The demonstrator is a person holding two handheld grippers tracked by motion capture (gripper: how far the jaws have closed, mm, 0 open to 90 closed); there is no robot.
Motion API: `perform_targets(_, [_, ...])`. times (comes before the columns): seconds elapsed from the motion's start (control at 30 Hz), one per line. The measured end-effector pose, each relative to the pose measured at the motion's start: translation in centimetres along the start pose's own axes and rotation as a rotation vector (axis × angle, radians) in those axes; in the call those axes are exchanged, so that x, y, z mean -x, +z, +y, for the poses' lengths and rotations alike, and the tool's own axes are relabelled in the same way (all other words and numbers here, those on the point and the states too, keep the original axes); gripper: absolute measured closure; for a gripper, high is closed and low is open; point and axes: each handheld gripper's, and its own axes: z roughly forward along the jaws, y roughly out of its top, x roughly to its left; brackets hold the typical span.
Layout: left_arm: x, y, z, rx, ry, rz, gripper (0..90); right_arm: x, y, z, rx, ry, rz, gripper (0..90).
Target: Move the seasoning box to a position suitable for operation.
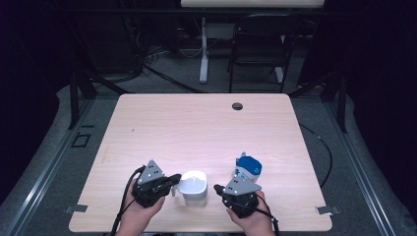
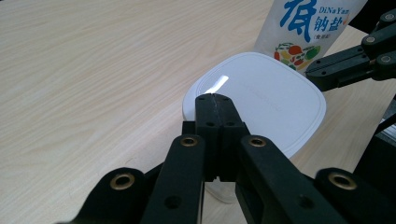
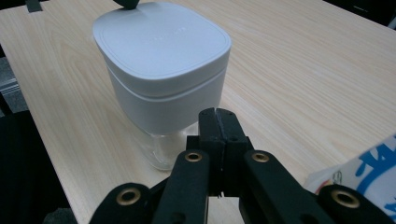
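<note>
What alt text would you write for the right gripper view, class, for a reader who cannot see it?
A white-lidded jar with a clear glass base stands on a pale wooden table, just beyond the right gripper, whose two black fingers are pressed together and hold nothing. The corner of a blue-and-white packet shows at lower right.

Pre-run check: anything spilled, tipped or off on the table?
Nothing stands out. The white-lidded jar stands upright with its lid seated, the salt bag stands beside it, and no spill shows on the table.
</note>
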Motion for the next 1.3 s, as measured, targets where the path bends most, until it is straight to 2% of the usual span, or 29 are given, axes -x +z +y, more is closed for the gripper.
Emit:
perform_targets(0.63, [-0.1, 0.0, 0.0, 0.000, -0.006, -0.006, 90.0, -0.5, 1.5, 0.5, -0.014, -0.024, 0.031, 90.0])
perform_targets(1.3, [-0.1, 0.0, 0.0, -0.001, -0.007, -0.002, 90.0, -0.5, 1.3, 0.8, -0.001, -0.027, 0.040, 90.0])
